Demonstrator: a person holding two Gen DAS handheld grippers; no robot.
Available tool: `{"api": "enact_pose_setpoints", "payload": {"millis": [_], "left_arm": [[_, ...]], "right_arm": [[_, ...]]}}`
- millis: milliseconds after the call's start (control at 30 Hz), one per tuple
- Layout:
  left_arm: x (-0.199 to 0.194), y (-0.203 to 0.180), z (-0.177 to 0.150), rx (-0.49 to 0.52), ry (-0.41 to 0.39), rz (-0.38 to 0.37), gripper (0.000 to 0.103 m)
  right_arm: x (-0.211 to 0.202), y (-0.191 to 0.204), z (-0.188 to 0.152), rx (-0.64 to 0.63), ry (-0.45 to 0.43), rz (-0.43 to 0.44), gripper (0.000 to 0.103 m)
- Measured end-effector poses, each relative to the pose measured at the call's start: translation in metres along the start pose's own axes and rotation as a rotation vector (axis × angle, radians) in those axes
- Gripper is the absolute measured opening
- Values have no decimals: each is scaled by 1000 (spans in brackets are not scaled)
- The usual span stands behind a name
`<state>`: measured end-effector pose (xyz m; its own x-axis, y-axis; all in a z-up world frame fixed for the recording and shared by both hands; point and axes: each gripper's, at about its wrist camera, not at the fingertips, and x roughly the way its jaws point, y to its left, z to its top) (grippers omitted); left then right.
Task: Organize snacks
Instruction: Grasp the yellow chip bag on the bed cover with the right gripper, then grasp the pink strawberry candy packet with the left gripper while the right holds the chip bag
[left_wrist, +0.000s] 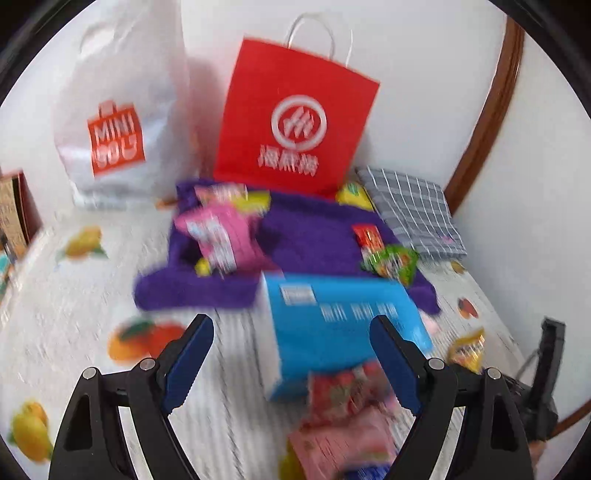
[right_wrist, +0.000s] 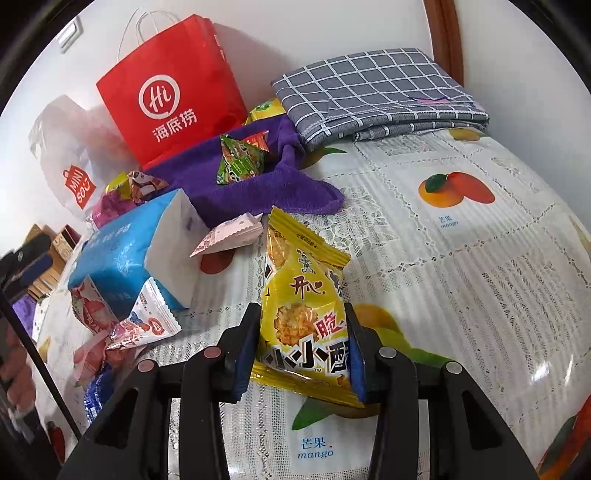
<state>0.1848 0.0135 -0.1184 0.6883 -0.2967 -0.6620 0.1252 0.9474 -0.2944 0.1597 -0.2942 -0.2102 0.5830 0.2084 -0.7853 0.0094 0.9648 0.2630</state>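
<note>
A white lace-patterned tablecloth printed with fruit covers the table. On it stand a glossy red paper bag and a white plastic bag, their contents hidden. A fuzzy purple towel carries small snack packets. The right gripper, tilted downward, pinches a crinkly yellow snack packet that is lying on the cloth. The left gripper hovers wide apart and empty before a blue tissue pack.

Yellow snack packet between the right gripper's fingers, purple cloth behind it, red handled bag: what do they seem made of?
Yellow snack packet: glossy plastic film, probably; it shines, crinkles and has crimped, serrated end seams. Purple cloth: soft, matte pile fabric, fleece or terry by its fuzzy surface; which one is unclear. Red handled bag: stiff paper with a slight sheen, sharp folded edges and thin white cord-like handles.
</note>
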Motion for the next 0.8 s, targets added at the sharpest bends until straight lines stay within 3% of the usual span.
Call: {"api": "enact_pose_setpoints", "payload": {"millis": [100,233,467,567,667,800], "left_arm": [[2,-10,-19,7,36,-13,86],[11,-27,-33,56,84,61,94],[20,-27,-41,-10,112,58,94],[28,-30,-41,-42,152,22,94],[30,-33,-41,-83,131,0,94],[37,-45,-39,-39,125,49,94]], "right_arm": [[0,0,0,1,0,2,42],[0,0,0,7,-1,9,42],[-1,-9,0,50,-9,60,42],[-1,-8,0,46,-8,56,42],[-2,-10,0,54,-10,66,42],[-2,-11,0,60,-11,73,42]]}}
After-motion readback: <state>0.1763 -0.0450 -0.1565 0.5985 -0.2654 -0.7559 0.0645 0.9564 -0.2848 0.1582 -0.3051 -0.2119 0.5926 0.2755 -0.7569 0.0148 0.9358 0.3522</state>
